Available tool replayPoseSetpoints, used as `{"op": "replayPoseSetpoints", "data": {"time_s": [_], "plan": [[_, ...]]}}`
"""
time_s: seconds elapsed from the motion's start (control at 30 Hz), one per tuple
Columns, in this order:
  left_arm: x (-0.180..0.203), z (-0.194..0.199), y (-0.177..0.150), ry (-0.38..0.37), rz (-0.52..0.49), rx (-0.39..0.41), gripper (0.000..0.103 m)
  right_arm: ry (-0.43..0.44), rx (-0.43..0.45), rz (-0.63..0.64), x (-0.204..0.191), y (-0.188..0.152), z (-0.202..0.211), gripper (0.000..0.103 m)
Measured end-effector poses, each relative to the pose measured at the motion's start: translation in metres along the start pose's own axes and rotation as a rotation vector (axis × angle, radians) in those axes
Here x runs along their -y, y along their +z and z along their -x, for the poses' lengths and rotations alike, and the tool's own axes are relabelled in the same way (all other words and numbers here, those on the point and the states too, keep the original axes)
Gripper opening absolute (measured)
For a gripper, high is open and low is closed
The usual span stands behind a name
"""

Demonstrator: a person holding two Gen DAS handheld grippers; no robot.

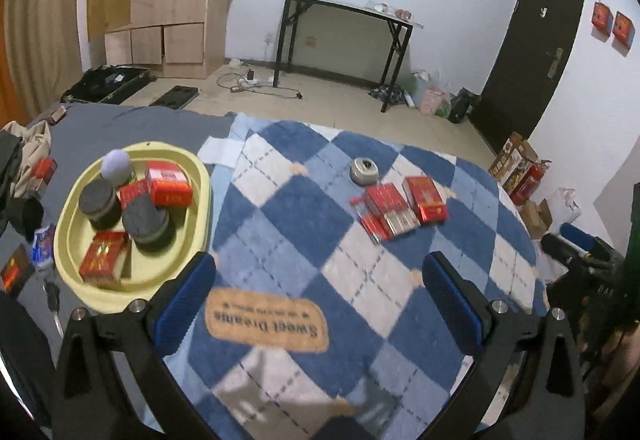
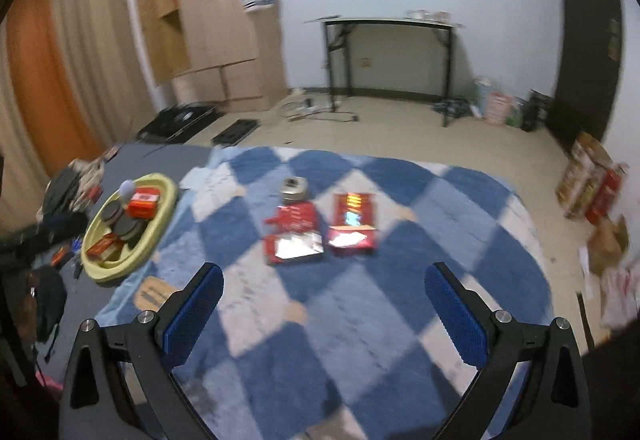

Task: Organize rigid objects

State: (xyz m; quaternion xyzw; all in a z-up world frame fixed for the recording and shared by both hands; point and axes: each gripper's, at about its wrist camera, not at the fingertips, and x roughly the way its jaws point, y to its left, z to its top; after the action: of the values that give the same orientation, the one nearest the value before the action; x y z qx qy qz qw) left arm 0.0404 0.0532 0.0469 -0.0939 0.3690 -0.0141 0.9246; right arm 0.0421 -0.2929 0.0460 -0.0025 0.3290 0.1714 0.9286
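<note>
Left tongs [image 1: 318, 300] spread wide, nothing between the blue pads [image 1: 184, 304]. Right tongs [image 2: 324, 316] equally wide and empty, pads clear of everything. Both raised above the blue-and-white checked blanket [image 1: 280, 224], tilted downward, aimed across it rather than straight down; a stand-off pose, probably between one pick and another.

Ahead of both, in the middle of the blanket: a cluster of red boxes [image 1: 400, 208], lying flat and touching or overlapping one another, with a small grey round tin [image 1: 364, 171] just beyond them. Seemingly the pieces not yet sorted, left loose where either tongs could come at them from above.

Further left, resting where the blanket meets grey bedding: a pale yellow basin [image 1: 200, 180], already carrying red boxes, two dark cylindrical containers [image 1: 100, 202] and a pale lilac rounded object [image 1: 115, 166]. Likely the collecting place, set beside the working area. A few more red boxes outside the basin on its far left, purpose unclear.

Right view blurred; fine detail there not readable.
</note>
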Motion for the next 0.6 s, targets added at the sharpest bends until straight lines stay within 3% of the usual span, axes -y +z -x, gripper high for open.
{"op": "replayPoseSetpoints", "data": {"time_s": [0.2,0.3,0.6], "plan": [[0.004,-0.008,-0.039,0.019,0.098,0.007,0.103,-0.08,0.03,-0.062,0.009,-0.048,0.015,0.103],[0.004,-0.014,-0.043,0.009,0.144,-0.002,0.103,-0.066,0.038,-0.113,0.01,-0.052,0.015,0.103],[0.008,-0.018,-0.046,0.001,0.135,-0.004,0.103,-0.051,-0.013,-0.038,0.007,-0.055,-0.017,0.103]]}}
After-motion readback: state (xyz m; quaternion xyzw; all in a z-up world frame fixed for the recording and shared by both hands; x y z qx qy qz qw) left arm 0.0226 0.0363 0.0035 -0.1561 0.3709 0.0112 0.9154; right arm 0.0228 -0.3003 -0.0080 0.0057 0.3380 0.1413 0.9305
